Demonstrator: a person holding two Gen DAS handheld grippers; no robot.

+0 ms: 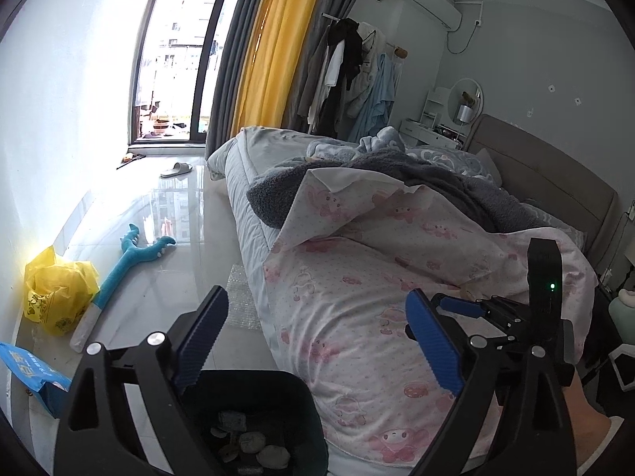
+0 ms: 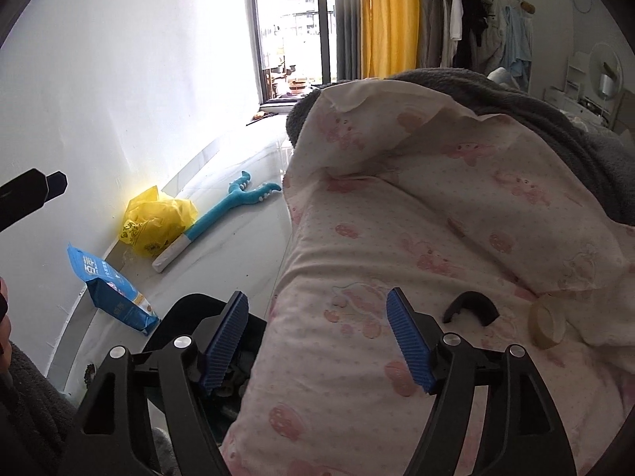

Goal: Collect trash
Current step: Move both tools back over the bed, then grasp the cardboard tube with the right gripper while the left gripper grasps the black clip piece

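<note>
The black bin (image 1: 254,416) beside the bed (image 1: 357,297) already holds crumpled wads (part done, I judge). Left gripper (image 1: 317,341) and right gripper (image 2: 317,341) both hang spread, empty. A yellow bag (image 2: 158,220) and blue packet (image 2: 113,289) lie uncollected on the floor (image 2: 238,254).

Black bin (image 1: 254,404) part-hidden behind left tool (image 1: 317,341); blue bag (image 1: 27,369) edge-cropped
</note>
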